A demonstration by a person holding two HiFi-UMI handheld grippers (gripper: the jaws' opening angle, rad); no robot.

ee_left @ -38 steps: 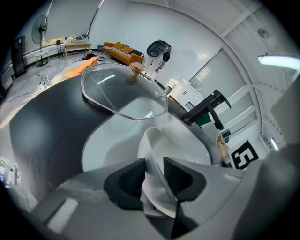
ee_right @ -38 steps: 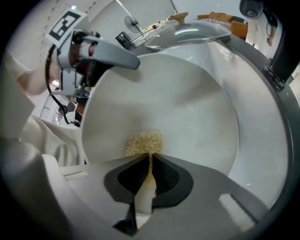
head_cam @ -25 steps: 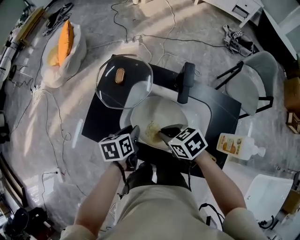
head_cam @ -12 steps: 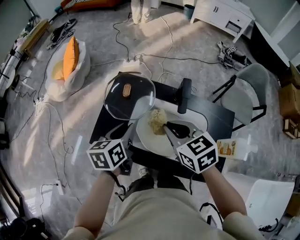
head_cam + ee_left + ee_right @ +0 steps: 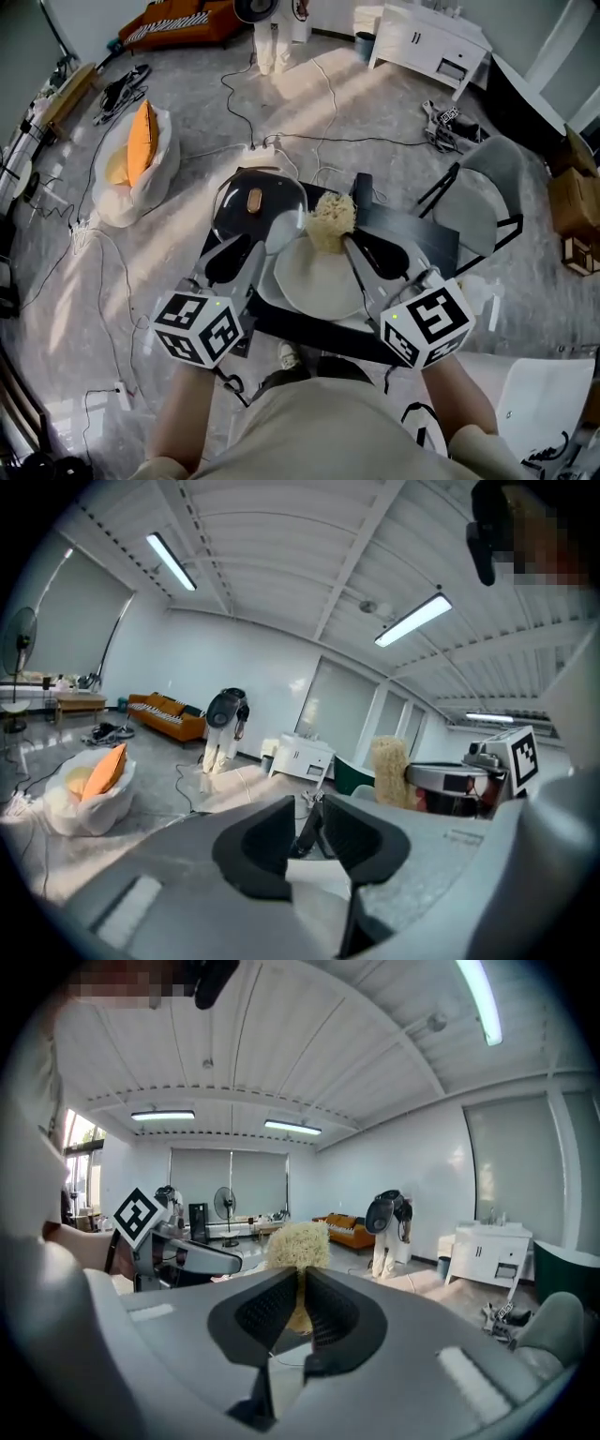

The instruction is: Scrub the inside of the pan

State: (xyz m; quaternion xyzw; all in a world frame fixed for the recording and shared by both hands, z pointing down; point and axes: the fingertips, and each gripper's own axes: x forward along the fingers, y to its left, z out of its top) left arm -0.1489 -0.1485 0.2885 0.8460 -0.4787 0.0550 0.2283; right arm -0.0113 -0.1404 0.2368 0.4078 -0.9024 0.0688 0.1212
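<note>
Gripping a pale, fibrous scrubber [image 5: 298,1239], the right gripper [image 5: 298,1290] has its jaws closed hard on the lower half. The tuft stands up past the tips. The gripper view looks level across the room, with no pan in it.

Left gripper [image 5: 307,819]: jaws part-way apart and just been closing, with nothing between the pads, only the room seen through the gap. It carries nothing.

Head view:
- Both grippers are held up in front of the person, left gripper [image 5: 257,251] and right gripper [image 5: 345,242] side by side.
- The scrubber [image 5: 332,220] is over the pan's far rim as seen from above.
- The pan [image 5: 314,281] sits on the black table [image 5: 433,239], about mid-table and towards the near edge.
- The pan handle [image 5: 362,187] points at the far edge.
- A glass lid [image 5: 255,208] lies at the far left corner, just beside the pan's rim. Whether they touch, I cannot tell.

Step in hand, as I judge it: a break in the scrub, with the scrubber off the pan's surface. The inside looks pale and even, but residue is too fine to read, so I cannot say whether the scrub is done.

The next move calls for the right gripper to tip nose-down and lower the tuft onto the pan floor. It should then rub in circles out to the wall. The left gripper would need to steady the rim or handle, or the pan may skate on the table.
</note>
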